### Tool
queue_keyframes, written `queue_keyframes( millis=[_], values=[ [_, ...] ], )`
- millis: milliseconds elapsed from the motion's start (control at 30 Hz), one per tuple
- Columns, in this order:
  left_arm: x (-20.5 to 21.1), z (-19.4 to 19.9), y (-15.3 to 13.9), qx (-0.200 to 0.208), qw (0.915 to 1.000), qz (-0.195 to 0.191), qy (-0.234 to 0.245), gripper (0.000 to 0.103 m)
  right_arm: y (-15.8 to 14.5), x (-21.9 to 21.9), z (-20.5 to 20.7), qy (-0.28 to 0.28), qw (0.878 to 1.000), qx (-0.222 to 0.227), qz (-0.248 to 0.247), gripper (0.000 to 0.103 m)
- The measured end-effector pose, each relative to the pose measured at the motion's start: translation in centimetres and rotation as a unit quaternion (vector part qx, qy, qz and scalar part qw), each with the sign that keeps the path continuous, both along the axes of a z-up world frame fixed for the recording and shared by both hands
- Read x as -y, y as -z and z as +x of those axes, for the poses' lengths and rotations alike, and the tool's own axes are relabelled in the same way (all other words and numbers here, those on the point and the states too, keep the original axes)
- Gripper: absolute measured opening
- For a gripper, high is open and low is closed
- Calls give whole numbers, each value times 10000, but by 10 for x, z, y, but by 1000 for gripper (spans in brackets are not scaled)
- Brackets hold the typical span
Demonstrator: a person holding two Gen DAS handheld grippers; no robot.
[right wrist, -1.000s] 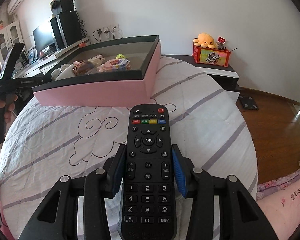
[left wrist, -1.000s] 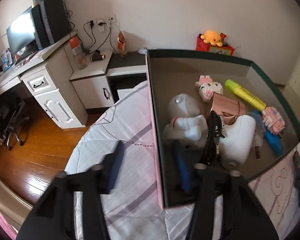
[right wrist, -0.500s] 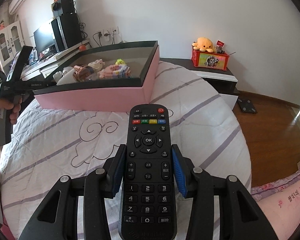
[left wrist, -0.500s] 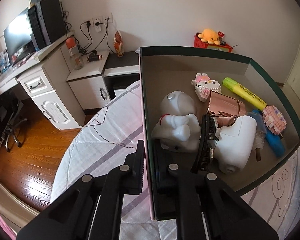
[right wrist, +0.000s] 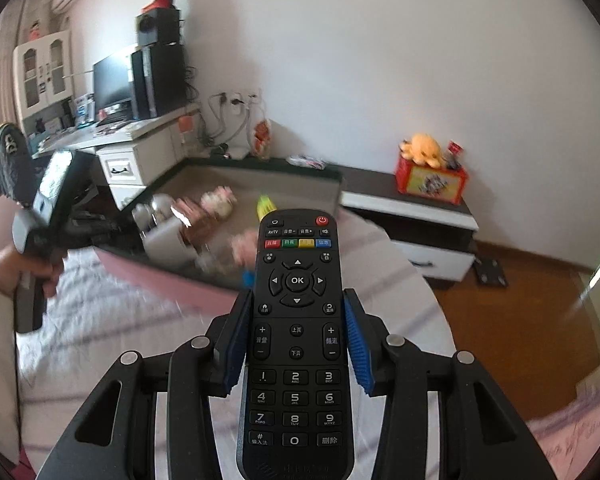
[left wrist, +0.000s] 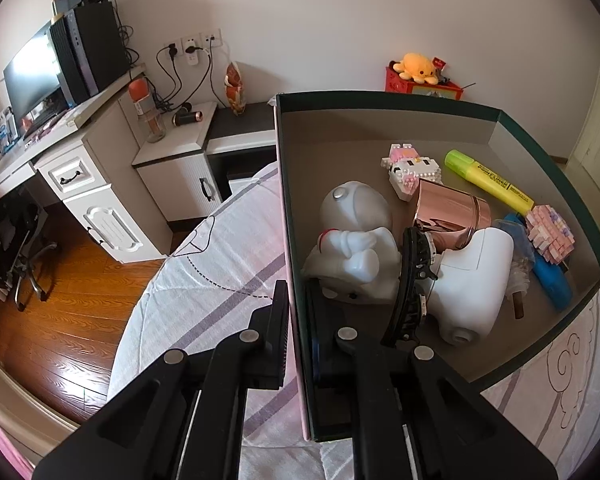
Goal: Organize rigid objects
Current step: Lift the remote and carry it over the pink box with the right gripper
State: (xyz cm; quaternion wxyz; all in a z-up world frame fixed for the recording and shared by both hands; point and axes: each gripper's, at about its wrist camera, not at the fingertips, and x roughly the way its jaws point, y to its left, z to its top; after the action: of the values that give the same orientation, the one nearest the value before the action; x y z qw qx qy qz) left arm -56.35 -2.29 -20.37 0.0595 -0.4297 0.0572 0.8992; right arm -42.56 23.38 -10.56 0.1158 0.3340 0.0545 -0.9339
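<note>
I'm pinching the near wall of the pink cardboard box (left wrist: 296, 264) with my left gripper (left wrist: 297, 300), clamped tight. My right gripper (right wrist: 296, 332) is gripping the black TV remote (right wrist: 296, 344), box sitting at its 11 o'clock.

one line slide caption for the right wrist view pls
Right gripper clamps a black remote control above the bed, the pink-sided box behind.

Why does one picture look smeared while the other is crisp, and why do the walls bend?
Right wrist view: the room is motion-smeared, yet the black remote control held in the right claw stays sharp. Left wrist view: crisp throughout, with glare on the rose-gold metal cup. Both views: fisheye lenses curve the edges.
</note>
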Motion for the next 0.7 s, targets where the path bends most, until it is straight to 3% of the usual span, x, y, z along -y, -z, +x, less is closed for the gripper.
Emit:
queue_keyframes(
  millis=[167,400,700],
  values=[
    [-3,0,0,-43,10000,-59,8,7,-3,38,-50,-376,9987,286,170,44],
    [-1,1,0,-69,10000,-52,22,8,28,85,-116,-641,9921,968,467,44],
    [-1,0,0,-94,9999,-38,35,8,61,99,-154,-607,9858,1510,419,45]
  ],
)
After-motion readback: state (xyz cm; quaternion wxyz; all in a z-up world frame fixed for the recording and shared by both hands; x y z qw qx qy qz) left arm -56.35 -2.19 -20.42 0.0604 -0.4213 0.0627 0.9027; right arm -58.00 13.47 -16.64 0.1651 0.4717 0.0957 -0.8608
